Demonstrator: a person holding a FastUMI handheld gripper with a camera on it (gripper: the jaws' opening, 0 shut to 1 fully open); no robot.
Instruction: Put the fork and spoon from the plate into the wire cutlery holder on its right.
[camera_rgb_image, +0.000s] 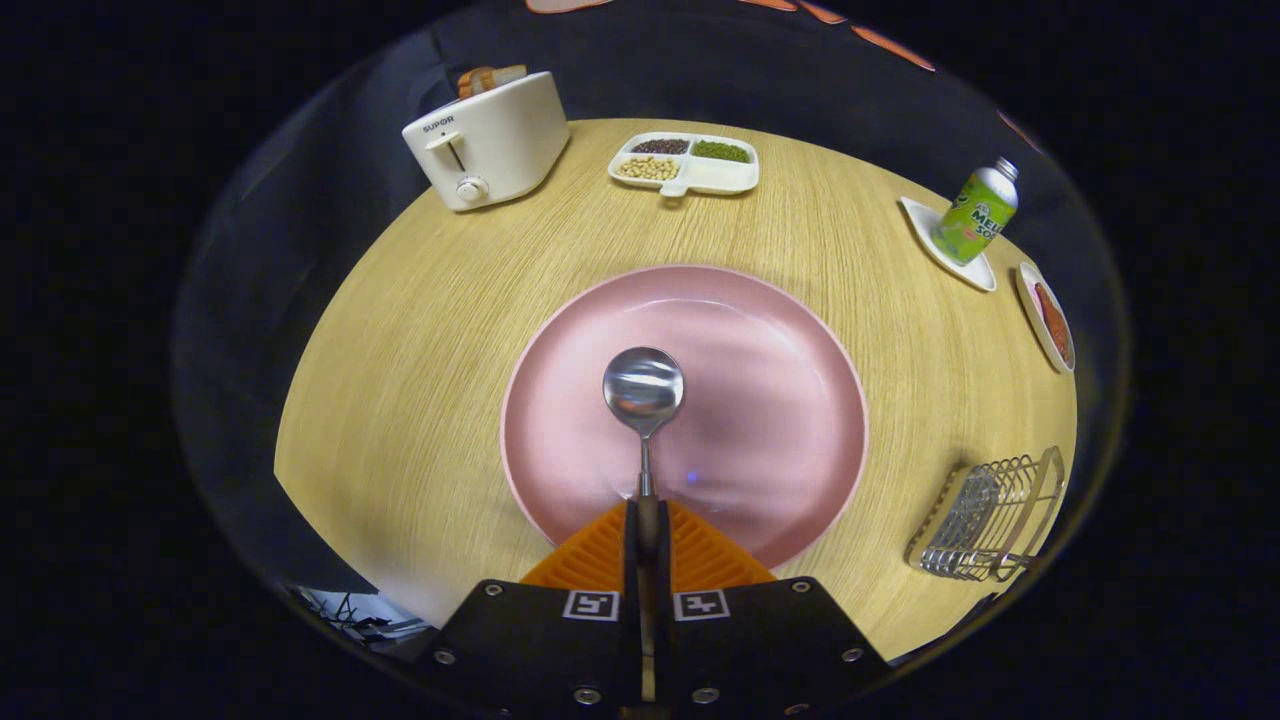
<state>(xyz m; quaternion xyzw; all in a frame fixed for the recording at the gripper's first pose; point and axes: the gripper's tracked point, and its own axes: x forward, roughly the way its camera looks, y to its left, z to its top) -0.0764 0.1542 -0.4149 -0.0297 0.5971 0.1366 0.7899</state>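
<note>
I've got the spoon (644, 400) clamped: both fingers (600, 550) pressed together on its thin handle, bowl sticking straight out ahead of them. Spoon is polished metal, round bowl facing up, catching light and reflections; narrow stem runs back into the closed jaws. It sits over the near half of the pink plate (780, 400); I can't tell if the bowl touches the plate or hangs above it. Plate is wide, glossy, shallow, with nothing else lying on it. Gripper (646, 520) points forward and down, roughly centred on the plate's near rim, fingertips just over that rim. Wire cutlery holder (990, 520) stands on the wooden table (400, 400) to the right of the plate, well apart from the fingers; something metal seems to lie inside it, too small to identify.
</note>
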